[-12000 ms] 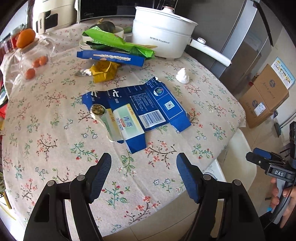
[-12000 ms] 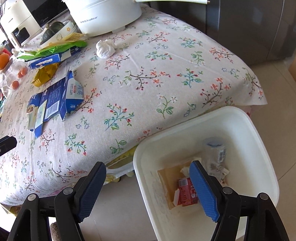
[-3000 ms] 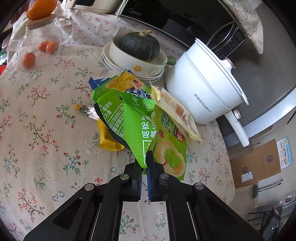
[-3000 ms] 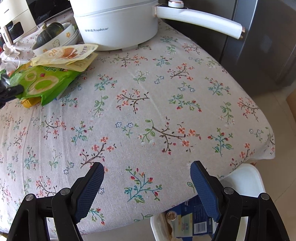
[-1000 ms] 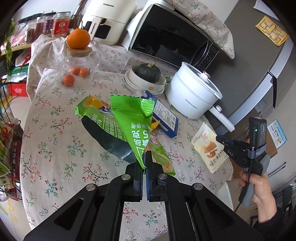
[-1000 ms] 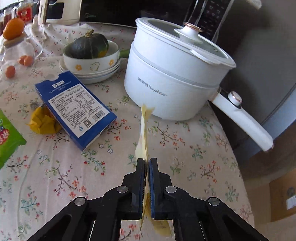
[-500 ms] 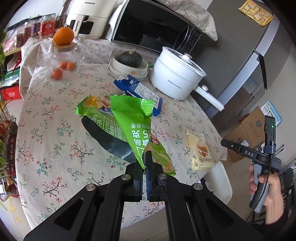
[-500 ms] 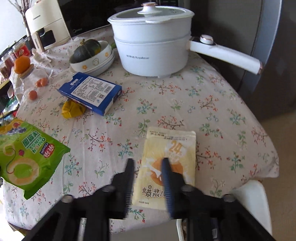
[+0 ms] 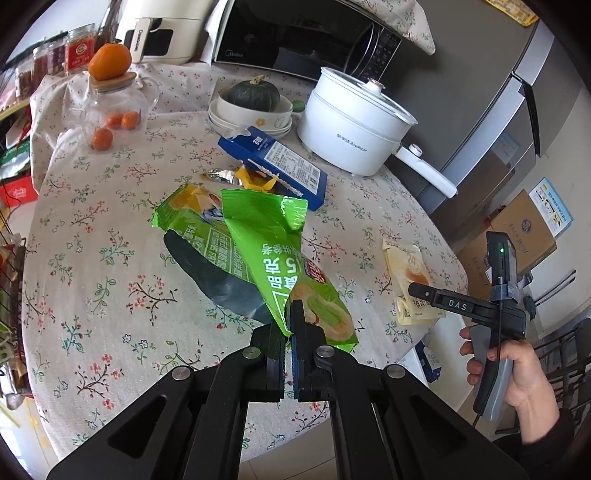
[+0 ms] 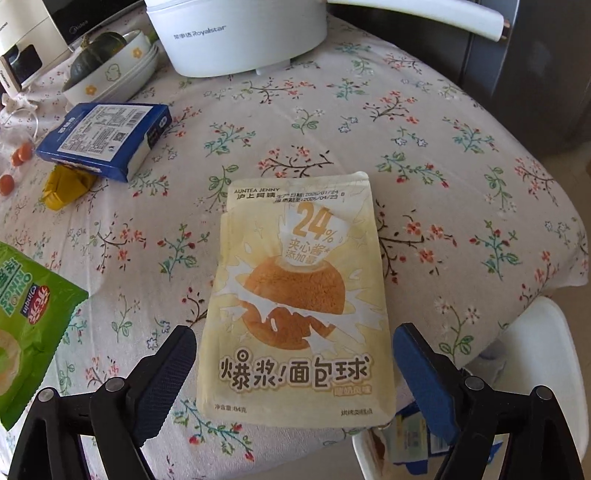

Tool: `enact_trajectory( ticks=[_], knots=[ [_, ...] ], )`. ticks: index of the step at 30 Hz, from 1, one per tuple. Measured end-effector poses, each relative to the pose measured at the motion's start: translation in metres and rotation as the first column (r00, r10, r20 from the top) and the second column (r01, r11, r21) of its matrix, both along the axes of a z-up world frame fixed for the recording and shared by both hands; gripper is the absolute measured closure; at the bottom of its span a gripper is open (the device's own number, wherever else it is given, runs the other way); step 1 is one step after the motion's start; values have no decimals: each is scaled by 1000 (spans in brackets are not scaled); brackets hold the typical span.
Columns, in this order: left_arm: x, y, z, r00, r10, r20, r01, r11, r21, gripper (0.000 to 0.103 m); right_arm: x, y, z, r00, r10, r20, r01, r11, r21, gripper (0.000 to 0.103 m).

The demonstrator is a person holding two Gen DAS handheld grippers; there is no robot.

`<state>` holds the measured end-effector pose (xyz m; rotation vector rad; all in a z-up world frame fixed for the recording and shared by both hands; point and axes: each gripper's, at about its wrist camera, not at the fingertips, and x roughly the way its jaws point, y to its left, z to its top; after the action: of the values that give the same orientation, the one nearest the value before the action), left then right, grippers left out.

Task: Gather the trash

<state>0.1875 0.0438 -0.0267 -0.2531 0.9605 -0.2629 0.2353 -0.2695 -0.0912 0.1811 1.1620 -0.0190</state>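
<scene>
Cream pouch (image 10: pixel 299 314) loose between opening right tool (image 10: pixel 291 373); left tool (image 9: pixel 289 321) clamping green bag (image 9: pixel 273 254).

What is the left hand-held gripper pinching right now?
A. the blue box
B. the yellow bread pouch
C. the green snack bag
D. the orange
C: the left hand-held gripper is shut on a corner of the green snack bag, which hangs above the table, while the yellow bread pouch lies flat on the tablecloth.

"Royalstar" on pot (image 10: pixel 236 33), "24%" on pouch (image 10: pixel 299 306)
</scene>
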Motion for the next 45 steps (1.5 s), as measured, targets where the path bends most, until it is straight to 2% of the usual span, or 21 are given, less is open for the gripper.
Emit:
enact_trajectory(
  ticks=[6, 9, 11, 14, 16, 18, 19, 21, 24, 33, 39, 45],
  knots=[
    [6, -9, 0, 1000, -15, 1, 15, 1000, 11, 102, 11, 8, -22, 998, 0, -67, -1, 1000, -3, 5],
    [8, -10, -1, 1000, -17, -5, 17, 1000, 10, 102, 12, 15, -28, 997, 11, -73, -15, 998, -55, 4],
    [7, -11, 0, 1000, -18, -3, 18, 1000, 11, 102, 10, 22, -30, 996, 33, -81, -42, 993, -108, 8],
    [5, -13, 3, 1000, -23, 1, 23, 1000, 11, 102, 5, 23, -26, 996, 63, -66, -69, 992, -101, 27],
    [3, -13, 5, 1000, -26, 6, 26, 1000, 14, 102, 2, 19, -21, 996, 78, -53, -82, 993, -85, 62],
    [0, -13, 6, 1000, -27, 8, 27, 1000, 14, 102, -1, 13, -19, 995, 87, -53, -89, 995, -39, 79],
    [-2, -14, 7, 1000, -28, 10, 28, 1000, 15, 102, -3, 11, -17, 994, 93, -52, -93, 996, -10, 84],
    [-5, -13, 9, 999, -29, 14, 28, 999, 16, 102, -9, 9, -14, 993, 108, -47, -106, 994, 30, 86],
    [-9, -13, 12, 999, -31, 19, 30, 999, 18, 102, -18, 11, -3, 991, 130, -20, -129, 991, 42, 90],
    [-21, -25, 24, 996, -80, 45, 81, 997, -12, 102, -47, -9, 32, 992, 124, 31, -126, 991, 47, 91],
    [-30, -65, 36, 984, -163, 64, 165, 986, -14, 102, -73, -38, 43, 995, 96, 37, -97, 995, 21, 91],
    [-44, -126, 38, 956, -282, 75, 282, 959, 15, 102, -107, -81, 48, 999, 35, 19, -35, 999, -2, 91]
  ],
)
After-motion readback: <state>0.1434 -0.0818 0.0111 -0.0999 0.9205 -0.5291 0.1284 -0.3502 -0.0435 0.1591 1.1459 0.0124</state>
